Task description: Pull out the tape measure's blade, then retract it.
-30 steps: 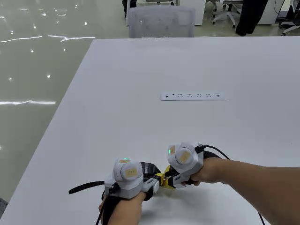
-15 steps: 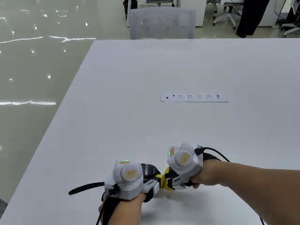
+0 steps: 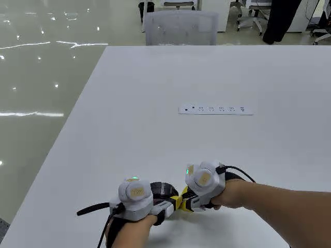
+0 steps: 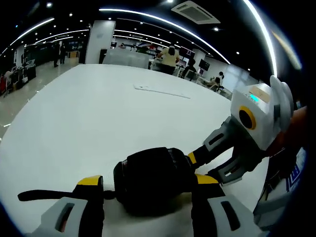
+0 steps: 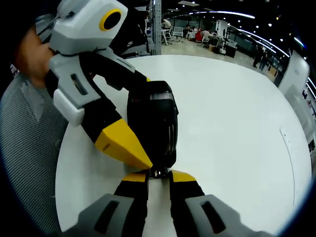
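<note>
Unchanged from 1.0 s back: left tongs [image 4: 147,180] still clamp tape measure [image 4: 154,170]; right tongs [image 5: 158,176], at its 3 o'clock, pinch blade tip [image 5: 158,172].

Headset camera looks forward and down over my table [image 3: 155,103]; both gripper cameras ride low, facing each other, close on the tape [image 4: 153,180], which all three share

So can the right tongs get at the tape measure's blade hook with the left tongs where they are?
Likely yes: the right tongs sit around the blade hook at the front of the tape measure; the left tongs grip its sides, leaving that end free.
</note>
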Available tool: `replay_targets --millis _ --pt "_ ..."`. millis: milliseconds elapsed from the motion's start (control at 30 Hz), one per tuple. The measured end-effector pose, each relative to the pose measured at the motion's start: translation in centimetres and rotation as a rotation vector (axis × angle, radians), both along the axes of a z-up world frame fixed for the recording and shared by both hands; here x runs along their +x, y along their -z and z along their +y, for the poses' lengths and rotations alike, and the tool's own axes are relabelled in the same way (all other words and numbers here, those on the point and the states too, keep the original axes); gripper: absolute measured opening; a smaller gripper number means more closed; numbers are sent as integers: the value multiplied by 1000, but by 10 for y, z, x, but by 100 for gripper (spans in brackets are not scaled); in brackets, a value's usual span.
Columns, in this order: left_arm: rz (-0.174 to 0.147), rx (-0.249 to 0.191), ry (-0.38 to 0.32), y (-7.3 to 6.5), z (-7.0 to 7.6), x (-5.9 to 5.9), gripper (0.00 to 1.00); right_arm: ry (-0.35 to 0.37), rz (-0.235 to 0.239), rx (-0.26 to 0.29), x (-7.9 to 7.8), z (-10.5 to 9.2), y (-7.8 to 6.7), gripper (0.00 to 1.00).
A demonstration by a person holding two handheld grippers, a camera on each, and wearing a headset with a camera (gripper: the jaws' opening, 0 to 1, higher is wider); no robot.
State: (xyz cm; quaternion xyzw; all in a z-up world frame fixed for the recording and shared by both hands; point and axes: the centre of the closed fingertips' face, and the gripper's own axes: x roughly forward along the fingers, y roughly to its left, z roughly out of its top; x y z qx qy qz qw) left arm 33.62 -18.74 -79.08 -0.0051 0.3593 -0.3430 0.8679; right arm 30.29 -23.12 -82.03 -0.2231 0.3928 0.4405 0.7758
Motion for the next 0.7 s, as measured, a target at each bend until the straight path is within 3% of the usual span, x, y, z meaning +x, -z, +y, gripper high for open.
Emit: replay_targets --millis 100,167,233,300,367,400,433,467,500,567,600,633,667,700 --pt "10 -4 42 -1 3 -3 70 14 -6 1 -1 -2 -1 17" --pt "-14 2 81 -3 4 -3 70 36 0 21 -2 -2 -4 21" --pt "-41 15 135 -4 5 -4 80 47 -14 21 -4 -4 -8 23" --pt "-47 -15 161 -8 2 -6 90 56 -20 38 -7 -4 -11 26" --pt "-38 -23 206 -11 3 -11 91 74 -19 48 -13 -7 -15 30" --pt "-80 -14 215 -12 6 -6 96 114 -6 68 -17 -9 -17 32" --pt "-97 -30 237 -15 5 -6 100 141 22 90 -22 -9 -19 34" --pt "-67 -27 252 -13 8 -10 100 160 36 109 -24 -9 -21 38" --pt "-50 -28 265 -12 10 -12 100 173 31 112 -26 -11 -23 41" --pt "-46 -58 287 -19 16 -13 100 177 3 111 -33 -18 -30 45" --pt "-56 -48 281 -20 20 -11 100 183 -5 113 -35 -20 -33 45" --pt "-97 -35 273 -23 24 -5 100 188 -17 116 -37 -23 -36 46" --pt "-117 -43 275 -29 27 -5 100 202 -29 119 -40 -28 -39 47" --pt "-106 -57 276 -32 29 -7 100 211 -36 121 -42 -31 -41 48"
